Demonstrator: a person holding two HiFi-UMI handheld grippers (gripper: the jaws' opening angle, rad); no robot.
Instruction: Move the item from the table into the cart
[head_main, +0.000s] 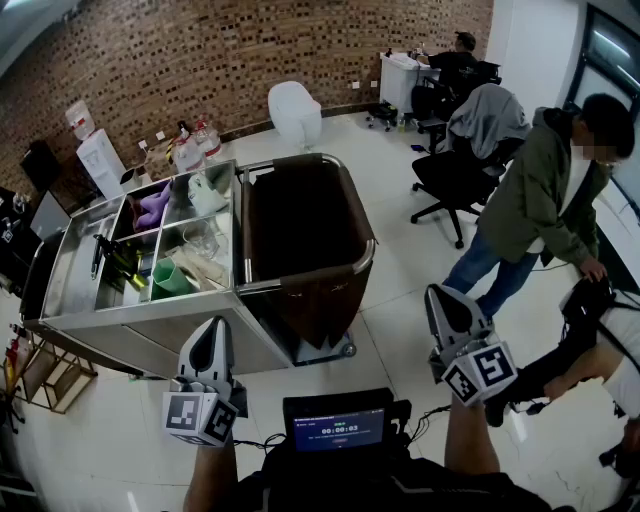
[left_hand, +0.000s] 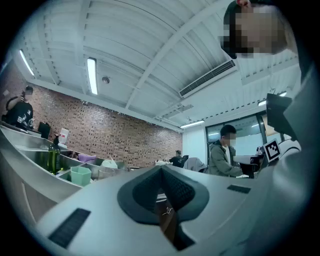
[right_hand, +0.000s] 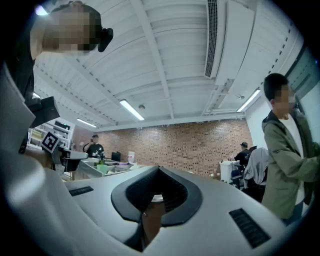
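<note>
Whereas their jaws are pressed together on nothing, left tongs (head_main: 212, 338) and right tongs (head_main: 446, 304) hang just before the stainless steel cart (head_main: 130, 335); a green plastic cup (head_main: 168, 280), dark green bottle (head_main: 118, 262) and purple object (head_main: 152, 207) lie inside the cart's top compartments.

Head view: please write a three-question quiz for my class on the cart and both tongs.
1. True or false: the left tongs are holding something.
2. Where is the green cup? A in the brown bag; B in a steel bin of the cart; C on the floor.
3. Fill in the gap: the right tongs are ____ (open or shut).

Key: 1 false; 2 B; 3 shut.
</note>
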